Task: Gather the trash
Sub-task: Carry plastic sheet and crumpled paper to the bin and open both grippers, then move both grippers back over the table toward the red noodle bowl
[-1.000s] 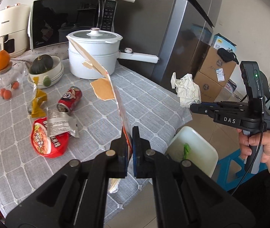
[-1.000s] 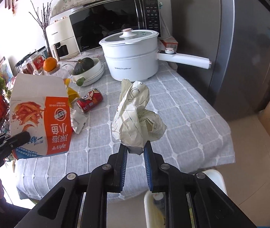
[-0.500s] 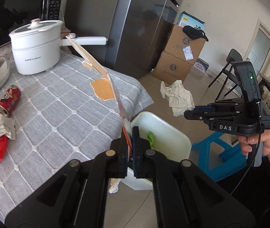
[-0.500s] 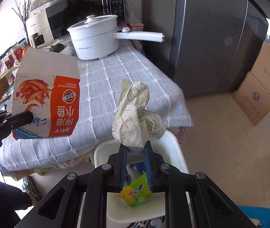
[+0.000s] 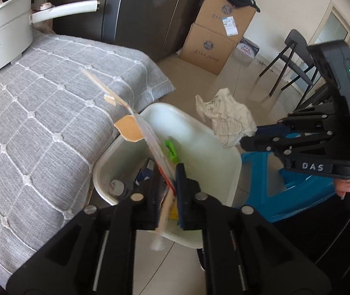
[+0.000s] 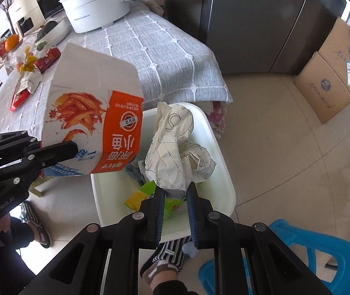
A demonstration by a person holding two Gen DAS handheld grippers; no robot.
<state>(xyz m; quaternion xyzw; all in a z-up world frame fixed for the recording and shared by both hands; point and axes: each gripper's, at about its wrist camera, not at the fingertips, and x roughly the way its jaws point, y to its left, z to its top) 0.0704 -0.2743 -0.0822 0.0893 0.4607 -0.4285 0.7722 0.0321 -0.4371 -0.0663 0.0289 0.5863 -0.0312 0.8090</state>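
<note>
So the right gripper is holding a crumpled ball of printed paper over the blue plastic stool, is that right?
Not quite. In the right wrist view the right gripper holds the crumpled ball of printed paper over the white plastic bin, not the blue plastic stool, which stands beside it.

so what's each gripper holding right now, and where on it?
Right gripper: shut on the crumpled paper, at its bottom edge. Left gripper: fingers have just been opening; the flat snack box sits loose between them at its lower edge.

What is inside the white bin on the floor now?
The white bin holds a green wrapper, a yellow packet and dark blue packaging. The orange carton and crumpled paper, above it, hide the rest.
</note>
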